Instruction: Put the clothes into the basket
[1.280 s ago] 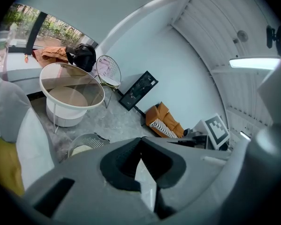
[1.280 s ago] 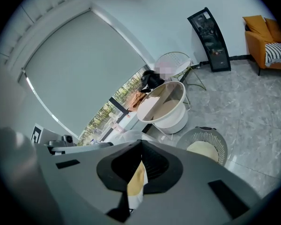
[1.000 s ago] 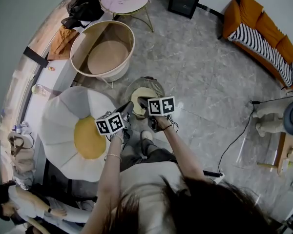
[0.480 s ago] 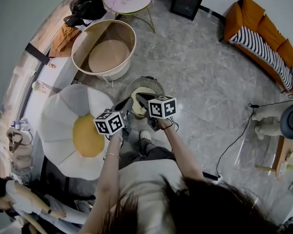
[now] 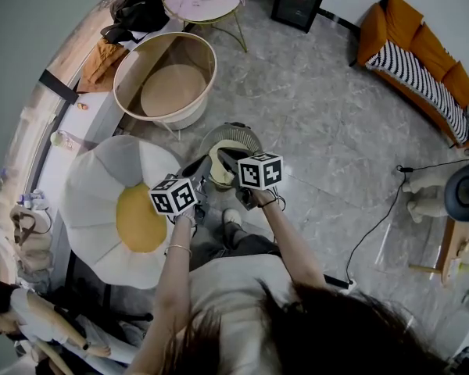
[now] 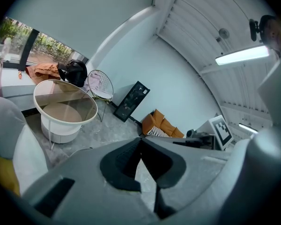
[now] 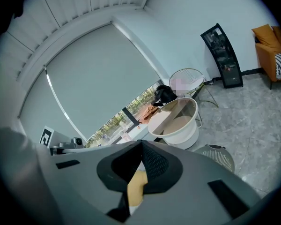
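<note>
- Basket (image 5: 250, 135) stands on the floor just beyond my grippers; a careless swing could tip it.
- Left gripper (image 6: 140, 140) and right gripper (image 7: 141, 143) are both pinched closed and empty; reaching cloth closed would only shove it.
- Orange garment (image 5: 102, 59) lies well apart, on the window ledge.

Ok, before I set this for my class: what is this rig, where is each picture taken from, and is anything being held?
A person holds two hand-held grippers, like tongs with two jaws; the marker cubes are part of them. The head view looks down from a camera on the person's head. The other two views come from cameras riding on the left gripper and the right gripper, looking along their jaws. Both pairs of jaws are shut and hold nothing. On the floor stand a grey basket just ahead, a flower-shaped cushion, a round table and a sofa.
</note>
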Demonstrator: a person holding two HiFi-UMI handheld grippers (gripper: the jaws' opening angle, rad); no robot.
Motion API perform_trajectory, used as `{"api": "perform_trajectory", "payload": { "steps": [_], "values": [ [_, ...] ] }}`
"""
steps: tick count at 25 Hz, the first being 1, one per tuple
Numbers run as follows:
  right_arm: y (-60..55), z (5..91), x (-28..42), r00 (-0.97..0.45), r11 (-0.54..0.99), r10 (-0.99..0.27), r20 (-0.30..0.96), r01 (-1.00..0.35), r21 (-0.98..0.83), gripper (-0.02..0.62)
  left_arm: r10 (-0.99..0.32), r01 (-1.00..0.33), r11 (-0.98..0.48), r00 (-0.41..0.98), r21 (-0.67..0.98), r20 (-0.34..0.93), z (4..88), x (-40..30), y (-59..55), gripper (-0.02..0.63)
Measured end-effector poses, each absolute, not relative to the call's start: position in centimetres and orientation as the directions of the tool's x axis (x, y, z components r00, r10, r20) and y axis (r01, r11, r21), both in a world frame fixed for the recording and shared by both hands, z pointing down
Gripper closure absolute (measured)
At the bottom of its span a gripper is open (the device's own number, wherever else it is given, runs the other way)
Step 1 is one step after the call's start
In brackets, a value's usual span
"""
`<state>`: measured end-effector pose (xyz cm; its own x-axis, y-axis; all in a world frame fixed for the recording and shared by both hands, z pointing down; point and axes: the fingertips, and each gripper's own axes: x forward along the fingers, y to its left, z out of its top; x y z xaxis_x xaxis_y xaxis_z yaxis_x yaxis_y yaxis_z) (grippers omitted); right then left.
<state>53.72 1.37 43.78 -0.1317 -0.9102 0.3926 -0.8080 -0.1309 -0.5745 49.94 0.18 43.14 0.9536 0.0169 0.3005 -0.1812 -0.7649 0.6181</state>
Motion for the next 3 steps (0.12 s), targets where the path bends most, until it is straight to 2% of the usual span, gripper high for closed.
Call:
{"api": "perform_trajectory", "payload": {
  "steps": [3],
  "values": [
    [1.25,43.9,54.07,-0.129,-0.139,-0.91,0.394,-0.801,-0.583,0.586,0.014,-0.185,-0.762,0.953,0.62,0.302,43.18,50.09,-0.03,0.595]
  ]
}}
